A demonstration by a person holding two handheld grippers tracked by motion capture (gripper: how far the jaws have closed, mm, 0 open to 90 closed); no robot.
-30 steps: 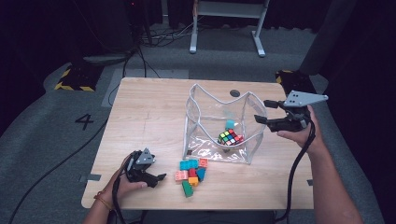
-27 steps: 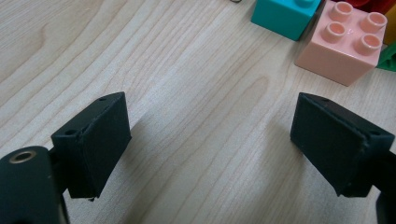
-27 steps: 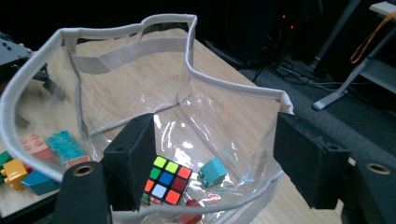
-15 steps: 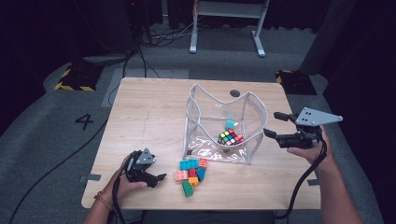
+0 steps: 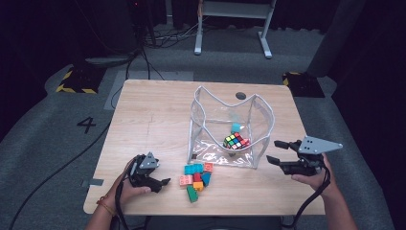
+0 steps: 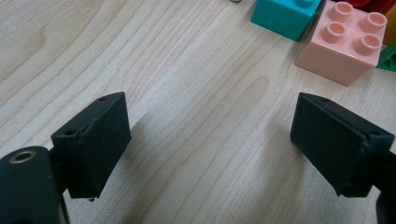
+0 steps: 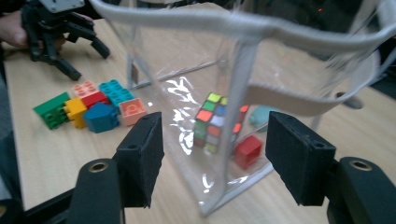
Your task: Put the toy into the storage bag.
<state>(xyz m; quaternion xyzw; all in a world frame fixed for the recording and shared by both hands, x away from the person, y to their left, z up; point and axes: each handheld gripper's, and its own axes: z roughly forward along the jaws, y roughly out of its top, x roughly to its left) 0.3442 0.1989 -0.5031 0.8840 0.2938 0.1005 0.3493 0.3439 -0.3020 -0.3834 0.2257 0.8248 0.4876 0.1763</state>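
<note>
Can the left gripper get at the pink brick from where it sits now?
Probably yes. The left gripper rests open on the table, and the pink brick lies just ahead of its right jaw, at the near edge of the brick pile, with bare wood between them.

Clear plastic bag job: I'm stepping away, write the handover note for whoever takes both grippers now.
Left gripper: open, holding nothing, low over the light wooden table beside the pile of coloured toy bricks.
Right gripper: jaws have just been closing, nothing pressed between them; it faces a corner of the clear plastic bag with grey trim.
Done: multicoloured puzzle cube, a teal brick and a red brick sit in the bag.
Left: probably bagging the pile.
</note>
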